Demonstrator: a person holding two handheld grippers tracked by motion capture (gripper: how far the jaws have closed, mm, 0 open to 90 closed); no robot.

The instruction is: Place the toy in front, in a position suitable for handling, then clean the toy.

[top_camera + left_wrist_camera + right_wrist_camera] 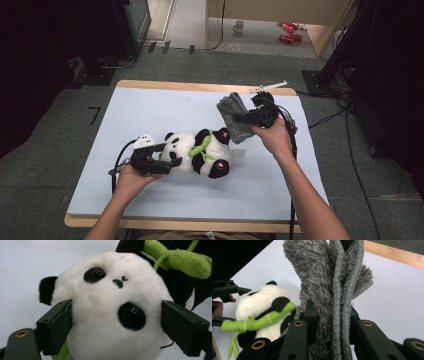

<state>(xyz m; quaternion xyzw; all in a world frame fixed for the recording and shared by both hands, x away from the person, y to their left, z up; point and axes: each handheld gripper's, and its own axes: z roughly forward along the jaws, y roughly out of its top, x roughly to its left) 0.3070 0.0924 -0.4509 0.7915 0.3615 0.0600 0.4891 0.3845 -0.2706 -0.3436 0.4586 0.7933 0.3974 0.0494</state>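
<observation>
- High view shows the whole white-covered wooden table (150,110): a black-and-white plush panda (200,152) lies on its side near the table's middle, with the left gripper (167,159) at its head end and the right gripper (245,119) raised beyond its feet, toward the table's far right corner.
- Left gripper view gives what the high view cannot: the panda's face (112,307) close up, two glossy black eyes, a small stitched nose, one black ear, and a green plush bamboo stalk (180,261) across its chest.
- Right gripper view shows the grey shaggy cloth with a stitched blue-grey hem (332,290) standing up folded between the jaws, with the panda and its bamboo stalk behind and to the side.
- Left gripper: both pads press into the white fur on either side of the panda's head, so it grips the head.
- Right gripper: jaws drawn close together and clamped on the folded cloth, which hangs off the table, just beside the panda's foot.
- Bare table surface lies open left of the panda and along the near edge; the cloth hangs near the far wooden edge.
</observation>
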